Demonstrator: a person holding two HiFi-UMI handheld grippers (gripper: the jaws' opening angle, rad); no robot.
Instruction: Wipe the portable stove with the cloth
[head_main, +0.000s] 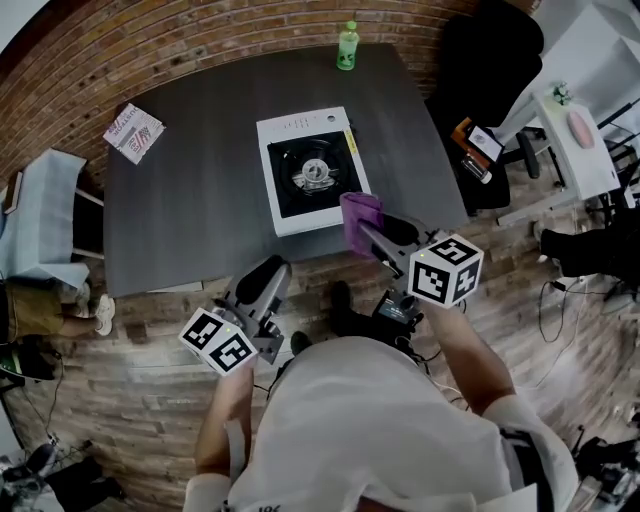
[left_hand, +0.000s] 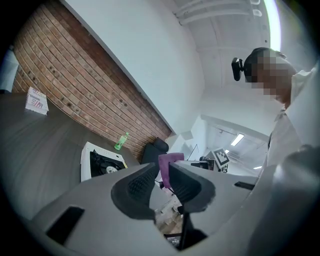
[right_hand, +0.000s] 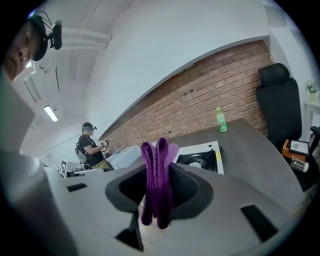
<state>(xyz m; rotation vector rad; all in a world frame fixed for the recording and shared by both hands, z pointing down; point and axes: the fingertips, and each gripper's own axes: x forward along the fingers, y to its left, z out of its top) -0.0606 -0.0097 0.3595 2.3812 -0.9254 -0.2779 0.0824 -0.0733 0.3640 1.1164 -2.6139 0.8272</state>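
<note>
Purple cloth (head_main: 360, 222) hangs bunched in the right claw (head_main: 363, 236) in the head view, just over the stove's (head_main: 312, 170) near right corner, likely poised to begin wiping. The stove sits mid-desk (head_main: 190, 200), a green bottle (head_main: 347, 46) well behind it. The left claw (head_main: 268, 276) hovers off the desk's near edge, out of the way.

From the left gripper view, the left claw (left_hand: 161, 182) has its jaws a narrow gap apart with nothing between them (the purple seen past them is the other claw's cloth).

From the right gripper view, the right claw (right_hand: 159, 187) is clamped on the folded cloth (right_hand: 156, 175), folds standing upright between the pads. Enough hangs free to drag across the stove (right_hand: 202, 156) ahead.
</note>
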